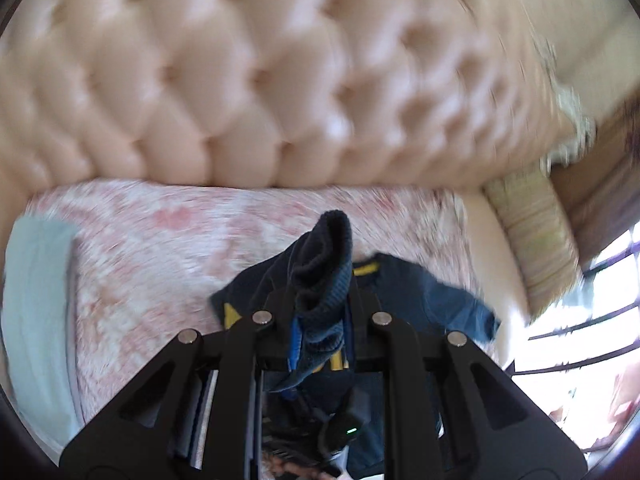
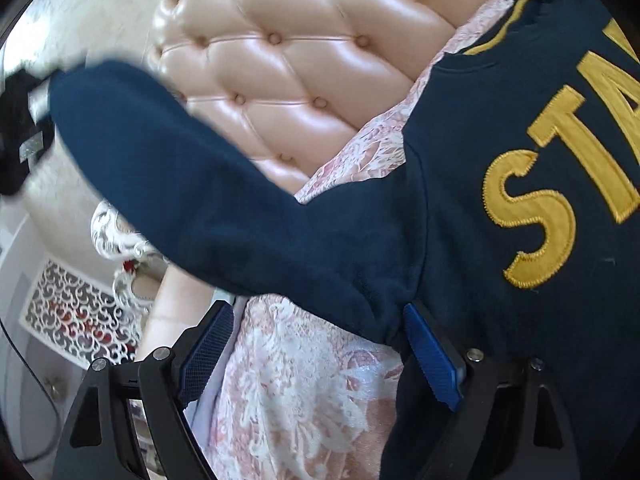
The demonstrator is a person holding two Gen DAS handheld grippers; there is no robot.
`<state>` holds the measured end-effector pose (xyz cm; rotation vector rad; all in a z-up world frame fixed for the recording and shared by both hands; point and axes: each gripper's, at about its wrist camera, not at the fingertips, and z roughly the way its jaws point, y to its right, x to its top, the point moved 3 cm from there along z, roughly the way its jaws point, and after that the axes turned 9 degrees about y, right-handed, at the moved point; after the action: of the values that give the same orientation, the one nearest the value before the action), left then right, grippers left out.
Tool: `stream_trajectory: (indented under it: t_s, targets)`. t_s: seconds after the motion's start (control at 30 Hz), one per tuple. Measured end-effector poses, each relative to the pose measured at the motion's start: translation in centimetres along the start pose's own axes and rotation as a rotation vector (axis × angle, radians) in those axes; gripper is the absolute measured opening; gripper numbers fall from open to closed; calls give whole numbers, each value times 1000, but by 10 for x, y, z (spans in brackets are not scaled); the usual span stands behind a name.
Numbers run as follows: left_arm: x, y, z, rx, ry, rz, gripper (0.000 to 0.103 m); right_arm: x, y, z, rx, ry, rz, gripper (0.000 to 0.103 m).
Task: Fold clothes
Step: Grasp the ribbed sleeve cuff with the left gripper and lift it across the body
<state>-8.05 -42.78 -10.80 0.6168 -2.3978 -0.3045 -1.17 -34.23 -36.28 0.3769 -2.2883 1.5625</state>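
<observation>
While the left tongs [image 1: 316, 312] stay out of it for nothing, clamped together on the ribbed cuff [image 1: 320, 264] of the navy blue sweatshirt with yellow stitched letters [image 2: 520, 184], the step in hand looks like the folding-in of a sleeve. That long navy sleeve [image 2: 224, 184] stretches up off the bed from the garment's shoulder toward the left tongs, which show as a dark blur at the far left edge of the right wrist view. The body of the sweatshirt lies flat, lettering up, on the pink and white floral lace bedspread [image 2: 304, 392], near the tufted peach leather headboard [image 2: 304, 64]. A pale blue folded cloth [image 1: 36, 304] lies on the bedspread well apart from it, at the left of the left wrist view.

The right tongs [image 2: 316, 356] stand wide apart with nothing between them; one blue pad [image 2: 430, 356] rests just at the underarm seam, where sleeve meets body, and the other blue pad [image 2: 208, 352] hangs over bare bedspread.

By my judgement the next move calls for carrying the cuff across the chest and laying the sleeve flat over the letters. The right tongs seem placed to pin the side seam so that the body does not drag along. Slack in the sleeve could bunch at the shoulder, so the cuff wants a low, even lay-down before release.
</observation>
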Motion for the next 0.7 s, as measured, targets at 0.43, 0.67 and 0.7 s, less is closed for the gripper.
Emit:
stream_trajectory:
  t_s: [0.43,0.67,0.7]
  targets:
    - [-90,183,156,44,-283,409,18,-3,-4,0,-2,26,-15,88]
    - [-159,210,218,247,-249,594,18,-1,-6,3,-6,22,-21,88]
    - [-169,214,223,272,-242,627,18,0,-7,4,-7,21,-21,88]
